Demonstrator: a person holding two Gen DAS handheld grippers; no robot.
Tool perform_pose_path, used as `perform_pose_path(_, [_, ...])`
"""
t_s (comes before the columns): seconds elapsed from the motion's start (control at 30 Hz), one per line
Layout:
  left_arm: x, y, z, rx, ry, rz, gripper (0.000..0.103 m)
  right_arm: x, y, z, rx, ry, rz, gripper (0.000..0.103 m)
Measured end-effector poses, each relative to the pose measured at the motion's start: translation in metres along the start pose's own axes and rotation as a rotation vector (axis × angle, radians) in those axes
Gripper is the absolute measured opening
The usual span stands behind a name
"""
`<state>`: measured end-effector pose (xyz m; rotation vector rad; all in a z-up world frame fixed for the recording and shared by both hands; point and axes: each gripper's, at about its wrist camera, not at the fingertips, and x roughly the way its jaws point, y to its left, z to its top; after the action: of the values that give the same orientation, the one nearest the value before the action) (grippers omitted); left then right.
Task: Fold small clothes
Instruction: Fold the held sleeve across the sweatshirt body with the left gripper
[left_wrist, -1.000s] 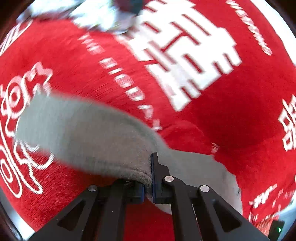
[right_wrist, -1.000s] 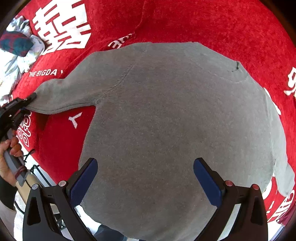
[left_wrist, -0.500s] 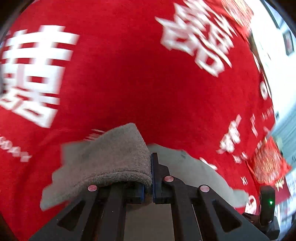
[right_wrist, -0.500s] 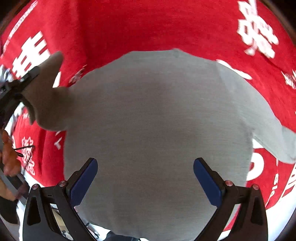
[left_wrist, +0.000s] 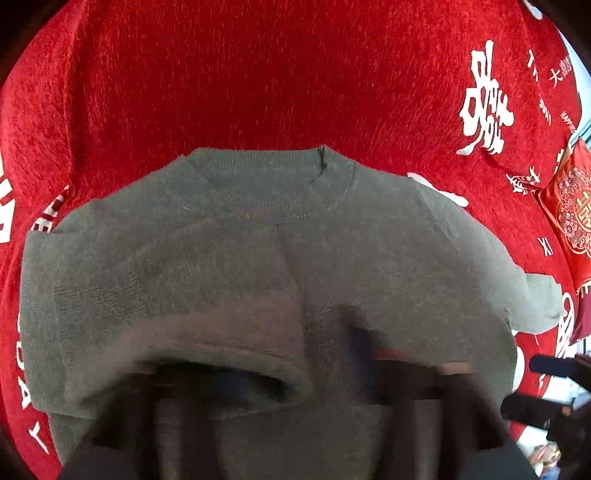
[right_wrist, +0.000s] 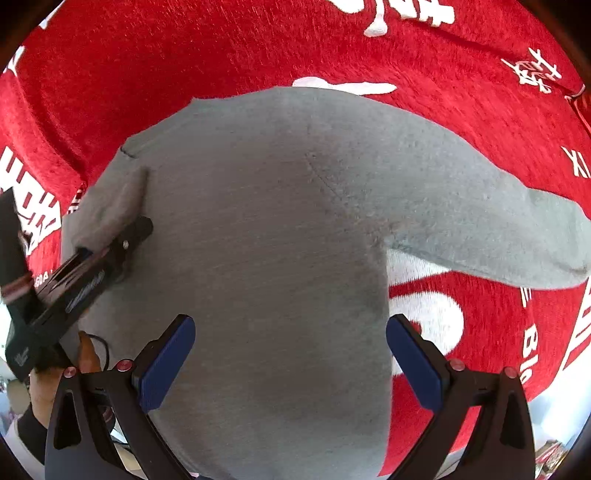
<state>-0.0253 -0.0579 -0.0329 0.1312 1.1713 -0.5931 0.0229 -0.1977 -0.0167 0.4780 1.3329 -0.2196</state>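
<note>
While the grey sweater (right_wrist: 266, 229) lies flat on the red cloth (right_wrist: 184, 55) that covers the bench, only the first fold is under way, so I judge the task to be at an early stage. Nearest in the right wrist view, the right gripper (right_wrist: 290, 360) hovers over the lower body of the sweater with its jaws spread wide and nothing between them. A little further and to the left, the left gripper (right_wrist: 142, 225) holds the left sleeve (right_wrist: 107, 206), folded across onto the chest. Its jaws look closed on the cuff, though the tips are partly buried in the knit. Further right, the other sleeve (right_wrist: 498, 221) lies stretched out over the cloth, not yet folded. What is left, as far as I can tell, is to let go of the first sleeve, bring the second one in, and then fold the body up.

The left wrist view adds what the right one lacks. It shows the folded sleeve draped so close that it hides and blurs that gripper's own jaws, and beyond it the collar (left_wrist: 273, 162) at the far edge of the sweater. To the far right sits a red patterned cushion (left_wrist: 572, 214). The right wrist view alone shows both grippers and the whole unfolded sleeve
</note>
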Motion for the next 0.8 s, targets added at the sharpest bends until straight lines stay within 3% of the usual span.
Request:
perform_pose_path(0.13, [-0.034,-0.004,-0.001,0.063,-0.037,0.063,0.093,0.000,0.024,0.010,-0.100,-0.025,0.011,0.103])
perform_pose_path(0.2, [-0.059,0.012,-0.003,0.048,-0.054,0.060,0.093,-0.005,0.053,0.014,-0.210,-0.063,0.022,0.103])
perform_pose_path(0.27, [-0.080,0.036,-0.006,0.012,-0.067,0.108,0.093,-0.008,0.087,0.016,-0.326,-0.106,0.030,0.103])
perform_pose_path(0.37, [-0.101,0.093,-0.017,-0.106,-0.050,0.201,0.093,-0.001,0.148,0.013,-0.544,-0.153,0.013,0.103])
perform_pose_path(0.43, [-0.100,0.136,-0.024,-0.211,-0.004,0.246,0.093,0.013,0.186,0.008,-0.695,-0.188,-0.044,0.103])
perform_pose_path(0.57, [-0.081,0.195,-0.035,-0.375,0.090,0.210,0.093,0.051,0.237,-0.004,-0.909,-0.258,-0.219,0.102])
perform_pose_path(0.6, [-0.078,0.204,-0.038,-0.395,0.094,0.199,0.093,0.061,0.244,-0.005,-0.944,-0.278,-0.282,0.095])
perform_pose_path(0.67, [-0.069,0.207,-0.040,-0.392,0.098,0.204,0.093,0.073,0.247,-0.003,-0.978,-0.289,-0.350,0.069])
perform_pose_path(0.7, [-0.064,0.206,-0.041,-0.380,0.108,0.220,0.093,0.078,0.247,0.000,-0.977,-0.273,-0.357,0.030])
perform_pose_path(0.73, [-0.059,0.205,-0.043,-0.373,0.118,0.227,0.093,0.077,0.244,0.004,-0.951,-0.263,-0.347,0.006])
perform_pose_path(0.8, [-0.059,0.201,-0.044,-0.352,0.101,0.244,0.093,0.058,0.226,0.015,-0.826,-0.302,-0.283,0.007])
